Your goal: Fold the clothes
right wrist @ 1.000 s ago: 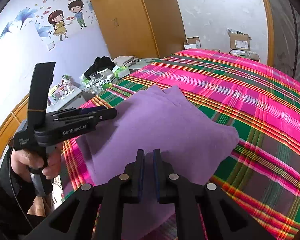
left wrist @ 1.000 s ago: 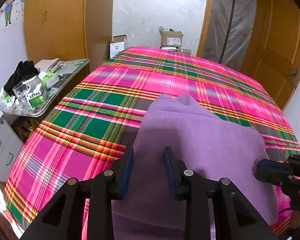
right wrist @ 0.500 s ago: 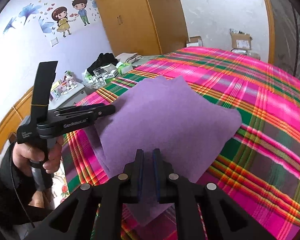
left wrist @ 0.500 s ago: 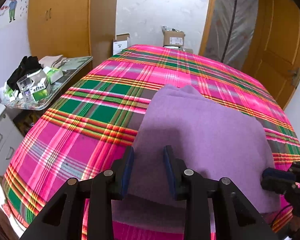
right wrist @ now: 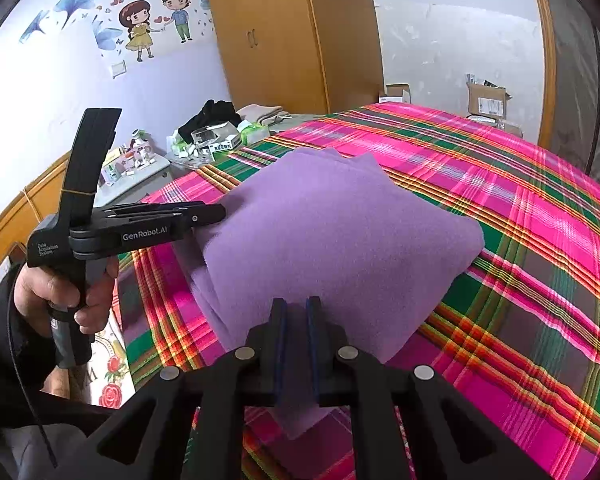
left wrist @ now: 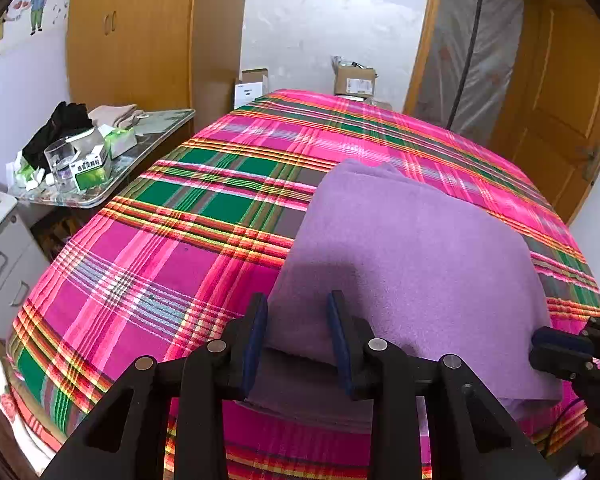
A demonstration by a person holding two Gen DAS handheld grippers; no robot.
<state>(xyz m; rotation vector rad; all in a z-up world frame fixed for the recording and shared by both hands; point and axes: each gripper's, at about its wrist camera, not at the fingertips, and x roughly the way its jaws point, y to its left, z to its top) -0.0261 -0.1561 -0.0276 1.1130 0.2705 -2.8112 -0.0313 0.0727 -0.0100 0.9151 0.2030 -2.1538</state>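
A folded purple fleece garment (left wrist: 412, 264) lies on the plaid bedspread (left wrist: 188, 264) near the bed's front edge. My left gripper (left wrist: 298, 328) is open, its fingers straddling the garment's near left corner without closing on it. My right gripper (right wrist: 296, 320) is shut on the garment's near right corner (right wrist: 300, 408). The garment (right wrist: 340, 232) fills the middle of the right wrist view. The left gripper (right wrist: 216, 214) shows there from the side at the cloth's left edge. The right gripper's tips (left wrist: 556, 346) show at the right edge of the left wrist view.
A side table (left wrist: 156, 132) left of the bed holds dark clothes, a glass and small boxes. A grey drawer unit (left wrist: 4, 264) stands at the bed's near left corner. Cardboard boxes (left wrist: 354, 80) sit beyond the bed's far end. A wooden door (left wrist: 560, 100) is at right.
Both grippers have drawn back toward the bed's front edge. The garment has slid nearer with the right gripper. The left gripper has stayed open.
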